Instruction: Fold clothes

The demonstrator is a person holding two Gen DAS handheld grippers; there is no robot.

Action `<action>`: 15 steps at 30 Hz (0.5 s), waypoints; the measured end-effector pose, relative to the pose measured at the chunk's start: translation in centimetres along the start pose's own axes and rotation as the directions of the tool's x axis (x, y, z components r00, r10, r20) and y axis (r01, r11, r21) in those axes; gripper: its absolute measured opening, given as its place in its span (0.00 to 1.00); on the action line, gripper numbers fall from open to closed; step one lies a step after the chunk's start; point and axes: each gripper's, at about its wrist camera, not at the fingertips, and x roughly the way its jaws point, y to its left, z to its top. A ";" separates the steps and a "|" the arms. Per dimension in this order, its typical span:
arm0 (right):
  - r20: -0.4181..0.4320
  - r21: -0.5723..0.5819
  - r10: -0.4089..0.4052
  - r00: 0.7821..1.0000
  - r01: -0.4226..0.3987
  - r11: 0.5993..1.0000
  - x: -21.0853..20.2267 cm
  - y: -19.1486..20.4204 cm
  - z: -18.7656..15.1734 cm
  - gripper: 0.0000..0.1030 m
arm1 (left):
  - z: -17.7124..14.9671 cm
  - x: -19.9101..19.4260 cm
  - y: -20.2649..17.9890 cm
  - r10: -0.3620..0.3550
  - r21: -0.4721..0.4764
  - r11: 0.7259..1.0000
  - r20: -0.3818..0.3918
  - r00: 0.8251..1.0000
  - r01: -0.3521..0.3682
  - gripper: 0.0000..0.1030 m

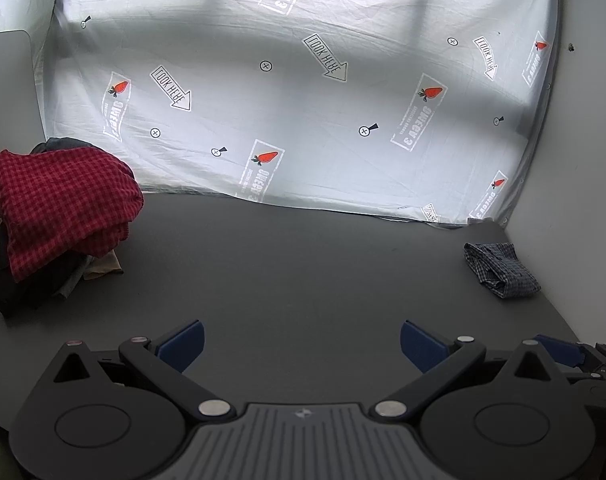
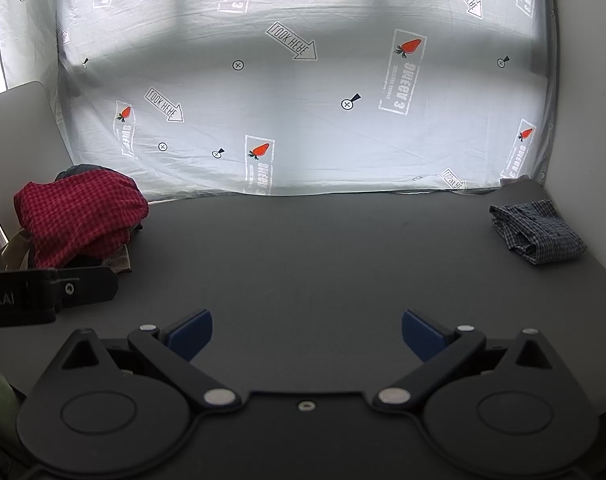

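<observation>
Left gripper (image 1: pixel 301 342) jaws spread wide, nothing between; right gripper (image 2: pixel 307 334) likewise spread, empty; red checked shirt (image 1: pixel 63 204) atop clothes pile (image 1: pixel 43 276) far left of jaws; folded blue plaid shirt (image 2: pixel 537 230) far right; dark table (image 1: pixel 303 264) below

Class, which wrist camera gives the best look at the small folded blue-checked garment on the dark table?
The right wrist view: the folded blue-checked garment appears larger, with its folds distinct. The left wrist view shows it smaller, near the frame's edge.

Soft backlight, sharp, fisheye-warped edges
</observation>
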 end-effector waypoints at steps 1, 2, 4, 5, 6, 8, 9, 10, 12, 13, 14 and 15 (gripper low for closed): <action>0.001 0.000 0.000 1.000 0.000 1.000 0.0 0.0 0.0 0.99 | -0.1 0.0 -0.2 0.000 0.000 1.000 0.000 1.000 0.000 1.00; 0.002 0.000 0.000 1.000 0.000 1.000 0.0 0.0 0.1 0.99 | -0.1 0.1 -0.3 0.000 0.000 1.000 0.000 1.000 0.000 1.00; 0.004 0.000 0.001 1.000 -0.001 1.000 -0.1 0.1 0.1 0.99 | -0.3 0.2 -0.9 -0.007 -0.005 1.000 -0.002 1.000 0.007 1.00; 0.005 -0.001 0.001 1.000 -0.001 1.000 -0.1 0.1 0.2 0.99 | -0.2 0.0 -0.6 -0.009 -0.006 1.000 -0.002 1.000 0.009 1.00; 0.006 -0.001 0.001 1.000 -0.001 1.000 -0.1 0.1 0.2 0.99 | -0.1 -0.2 -0.6 -0.008 -0.004 1.000 -0.002 1.000 0.008 1.00; 0.005 0.000 0.003 1.000 -0.003 1.000 -0.2 0.2 0.1 0.99 | -0.1 -0.5 -0.6 -0.008 -0.001 1.000 -0.003 1.000 0.008 1.00; 0.005 0.000 0.003 1.000 -0.003 1.000 -0.2 0.2 0.0 0.99 | 0.0 -0.5 -0.4 -0.008 -0.002 1.000 -0.003 1.000 0.008 1.00; 0.005 0.000 0.004 1.000 -0.004 1.000 -0.2 0.3 0.0 0.99 | 0.1 -0.5 -0.2 -0.008 -0.002 1.000 -0.004 1.000 0.008 1.00; 0.004 -0.001 0.005 1.000 -0.005 1.000 -0.2 0.3 -0.1 0.99 | 0.1 -0.3 0.0 -0.008 -0.003 1.000 -0.005 1.000 0.007 1.00; 0.004 -0.002 0.005 1.000 -0.005 1.000 -0.2 0.3 -0.1 0.99 | 0.0 -0.3 0.0 -0.007 -0.002 1.000 -0.005 1.000 0.007 1.00; 0.004 -0.003 0.006 1.000 -0.006 1.000 -0.2 0.3 -0.1 0.99 | 0.1 -0.3 0.2 -0.008 -0.002 1.000 -0.006 1.000 0.008 1.00; 0.004 -0.004 0.007 1.000 -0.007 1.000 -0.2 0.3 -0.1 0.99 | 0.2 -0.3 0.3 -0.008 -0.002 1.000 -0.006 1.000 0.008 1.00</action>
